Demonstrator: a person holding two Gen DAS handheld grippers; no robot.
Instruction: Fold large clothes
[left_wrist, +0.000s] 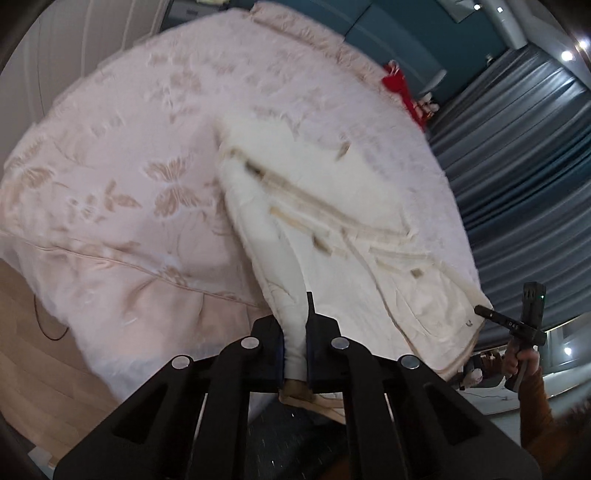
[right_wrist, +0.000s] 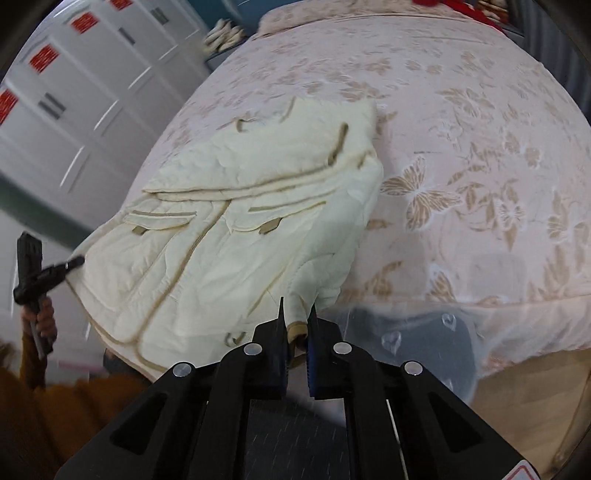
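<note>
A large cream jacket with tan trim (left_wrist: 332, 206) lies on a pink bed with a butterfly pattern (left_wrist: 110, 177). My left gripper (left_wrist: 295, 325) is shut on a cream sleeve of the jacket near its cuff. The right gripper (left_wrist: 484, 310) shows at the jacket's far hem corner. In the right wrist view the jacket (right_wrist: 229, 229) lies spread with two flap pockets. My right gripper (right_wrist: 297, 317) is shut on a tan-edged cuff of the jacket. The left gripper (right_wrist: 75, 263) shows at the jacket's left edge.
A red item (left_wrist: 399, 88) lies at the bed's far side. Grey-blue curtains (left_wrist: 517, 166) hang to the right. White cabinets (right_wrist: 74, 92) stand to the left of the bed. Wood floor (left_wrist: 44, 354) shows below the bed edge.
</note>
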